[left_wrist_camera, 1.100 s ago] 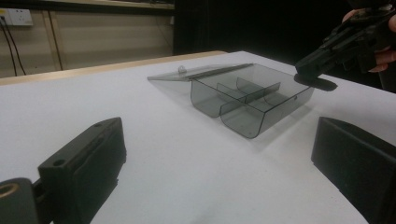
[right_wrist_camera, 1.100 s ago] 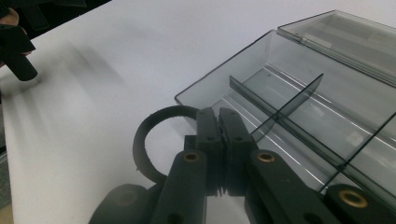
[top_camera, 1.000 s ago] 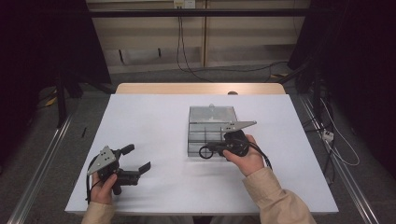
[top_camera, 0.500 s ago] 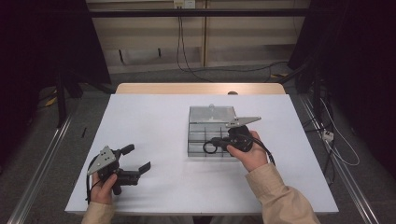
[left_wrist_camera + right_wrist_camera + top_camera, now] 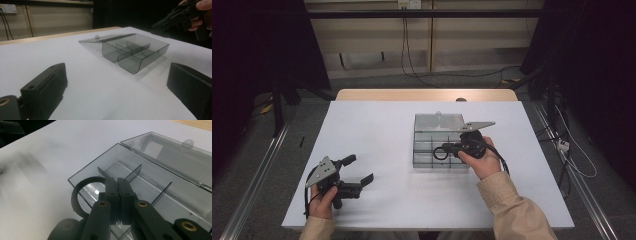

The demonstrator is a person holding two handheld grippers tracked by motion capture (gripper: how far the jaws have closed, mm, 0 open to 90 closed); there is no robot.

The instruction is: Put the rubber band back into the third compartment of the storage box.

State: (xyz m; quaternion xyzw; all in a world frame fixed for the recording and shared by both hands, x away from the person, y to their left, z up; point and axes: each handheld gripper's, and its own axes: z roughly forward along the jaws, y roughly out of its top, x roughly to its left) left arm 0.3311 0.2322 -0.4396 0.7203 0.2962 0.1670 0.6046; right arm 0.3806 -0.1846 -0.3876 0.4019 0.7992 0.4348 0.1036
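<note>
Since the earlier frames, the right gripper (image 5: 451, 149) has carried its black ring (image 5: 82, 195) slightly farther over the clear compartment box (image 5: 437, 145), whose lid lies open on the white table (image 5: 377, 125). Its jaws are pinched on the ring, apparently above a front compartment; releasing it remains. Wide open and empty, the left gripper (image 5: 357, 170) rests well apart.

A white sheet covers the worktop (image 5: 377, 125), leaving a strip of bare wood along its far edge. Behind it runs a beige wall (image 5: 372, 55) with a socket (image 5: 408, 4) at the top, from which black cables (image 5: 404, 45) hang to the grey floor (image 5: 257, 150). Dark curtains (image 5: 257, 50) stand at both sides. Metal rails (image 5: 257, 175) flank the worktop.
</note>
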